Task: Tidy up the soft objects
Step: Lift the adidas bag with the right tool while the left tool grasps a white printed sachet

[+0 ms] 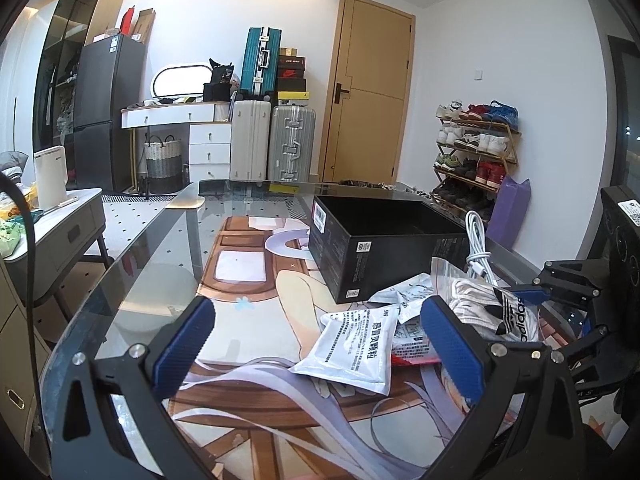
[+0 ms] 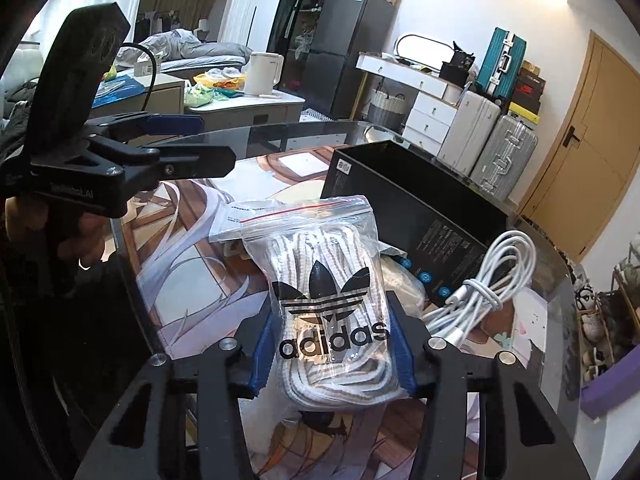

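Note:
A clear zip bag of white laces with a black adidas logo [image 2: 328, 300] sits between the blue pads of my right gripper [image 2: 332, 320], which is shut on its sides. In the left wrist view the same bag [image 1: 492, 312] lies at the right, by the right gripper [image 1: 536, 292]. My left gripper [image 1: 316, 316] stands open above the table with nothing between its fingers. Below it lie white medicine sachets [image 1: 352, 348]. An open black box [image 1: 384, 240] stands behind them. A coiled white cable [image 2: 488, 280] rests against the box.
A printed mat [image 1: 248, 280] covers the glass table [image 1: 132, 264], whose curved edge runs along the left. A side table with a white kettle [image 1: 50, 178] stands at the left. Suitcases [image 1: 290, 144], a door and a shoe rack [image 1: 472, 152] line the far wall.

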Tool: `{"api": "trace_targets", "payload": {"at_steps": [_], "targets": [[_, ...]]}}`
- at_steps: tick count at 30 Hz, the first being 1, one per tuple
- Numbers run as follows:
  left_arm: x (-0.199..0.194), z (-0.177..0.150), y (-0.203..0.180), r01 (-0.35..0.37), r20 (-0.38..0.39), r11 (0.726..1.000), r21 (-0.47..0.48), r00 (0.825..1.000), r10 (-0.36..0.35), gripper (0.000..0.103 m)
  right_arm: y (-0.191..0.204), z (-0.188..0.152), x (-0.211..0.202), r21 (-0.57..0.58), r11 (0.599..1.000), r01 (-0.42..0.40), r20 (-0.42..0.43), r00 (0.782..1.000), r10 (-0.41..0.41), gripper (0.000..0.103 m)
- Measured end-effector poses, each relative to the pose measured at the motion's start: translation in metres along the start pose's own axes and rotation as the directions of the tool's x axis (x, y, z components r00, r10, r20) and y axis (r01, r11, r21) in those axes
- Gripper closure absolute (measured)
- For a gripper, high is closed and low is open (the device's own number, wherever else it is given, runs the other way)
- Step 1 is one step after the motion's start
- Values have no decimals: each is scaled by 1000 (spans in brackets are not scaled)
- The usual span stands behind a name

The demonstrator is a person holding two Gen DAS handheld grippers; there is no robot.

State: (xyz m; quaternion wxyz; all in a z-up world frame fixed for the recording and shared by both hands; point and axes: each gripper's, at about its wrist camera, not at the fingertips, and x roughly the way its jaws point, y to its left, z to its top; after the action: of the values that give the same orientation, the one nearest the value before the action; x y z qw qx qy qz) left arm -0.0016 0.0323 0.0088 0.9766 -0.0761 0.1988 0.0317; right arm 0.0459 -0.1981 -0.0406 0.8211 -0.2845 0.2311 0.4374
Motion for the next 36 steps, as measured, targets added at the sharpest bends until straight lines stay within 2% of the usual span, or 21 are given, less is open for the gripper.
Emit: {"api": "trace_targets", "payload": {"at_steps": [6, 13, 19, 26, 28, 33, 36], "targets": [[5, -2, -1, 9, -13, 1000, 4, 1000, -9, 0, -5, -4, -9, 37, 999, 9, 35, 999, -10, 56], [11, 1, 3, 2, -17, 1000, 6, 1000, -2, 0, -23, -5, -23, 138, 990, -24, 105, 994, 10, 57], [15, 1, 5, 7, -39, 1000, 2, 999, -7, 0, -38, -5, -35, 215, 976, -24, 153, 988, -9, 57], [33, 0, -3, -3, -134, 1000, 31, 991, 7, 0, -53, -10, -47, 285, 958, 7, 178, 982, -60, 57], [40, -2, -4, -27, -165, 999, 38, 986, 33, 0, -56, -12, -48, 298, 955, 17, 177, 982, -72, 57], [50, -5, -6, 19, -230, 999, 29, 973, -12, 0, -59, -14, -51, 307, 951, 32, 170, 982, -88, 57], [58, -6, -11, 5, -267, 999, 51, 964, 9, 0, -61, -15, -51, 310, 950, 35, 170, 981, -92, 57]]}}
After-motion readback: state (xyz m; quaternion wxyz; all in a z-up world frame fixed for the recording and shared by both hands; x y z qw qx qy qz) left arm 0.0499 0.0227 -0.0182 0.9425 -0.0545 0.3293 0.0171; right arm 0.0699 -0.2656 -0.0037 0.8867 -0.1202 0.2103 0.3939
